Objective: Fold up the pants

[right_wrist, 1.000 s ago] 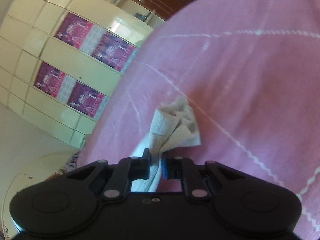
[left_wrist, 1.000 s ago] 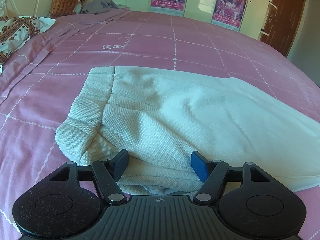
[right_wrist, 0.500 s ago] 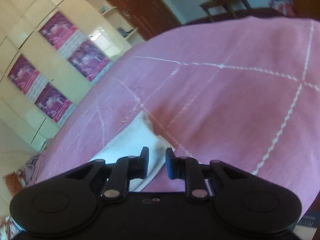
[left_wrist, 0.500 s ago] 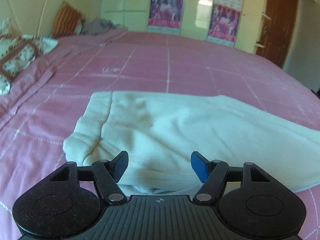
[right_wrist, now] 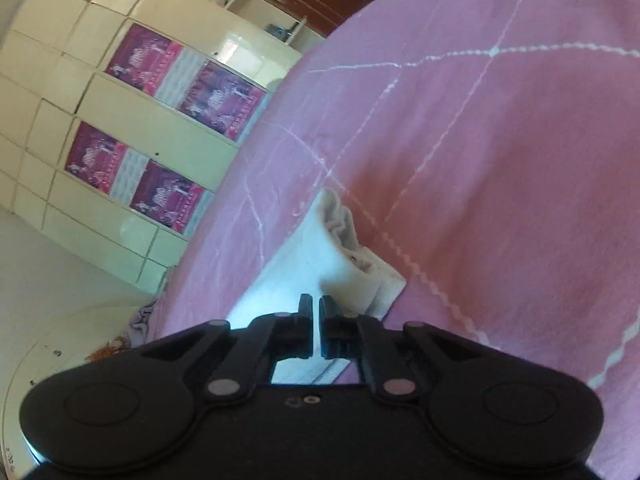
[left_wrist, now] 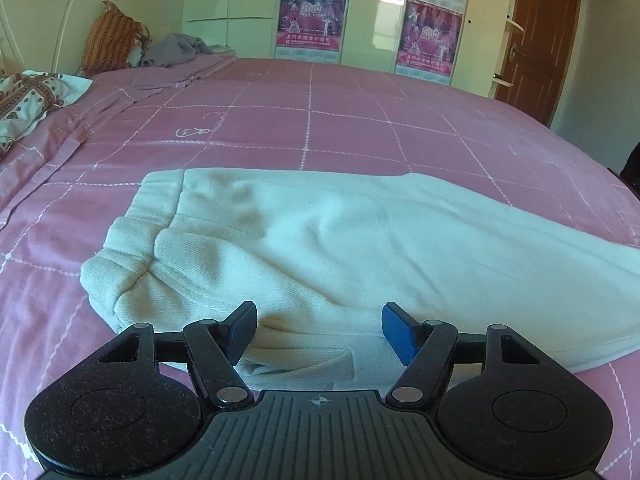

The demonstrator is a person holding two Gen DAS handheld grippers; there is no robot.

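Cream-white pants [left_wrist: 320,256] lie folded lengthwise on the pink bed, waistband at the left and legs running off to the right. My left gripper [left_wrist: 318,330] is open just above the near edge of the pants, close to the waist end, holding nothing. In the right wrist view the leg cuff end of the pants [right_wrist: 344,264] lies bunched on the bedspread. My right gripper [right_wrist: 316,320] is nearly closed with a thin gap between its jaws, just behind the cuff; white cloth shows below it, and no cloth shows between the jaws.
The pink checked bedspread [left_wrist: 360,128] stretches far beyond the pants. Pillows and a patterned cloth [left_wrist: 32,96] lie at the far left, a grey garment [left_wrist: 176,50] at the head. A cream wardrobe with posters [left_wrist: 312,16] and a brown door [left_wrist: 536,40] stand behind.
The right gripper let go of the cuff, which now lies on the bed, and its jaws closed again behind it. The left gripper stayed open and shifted slightly over the waist end.
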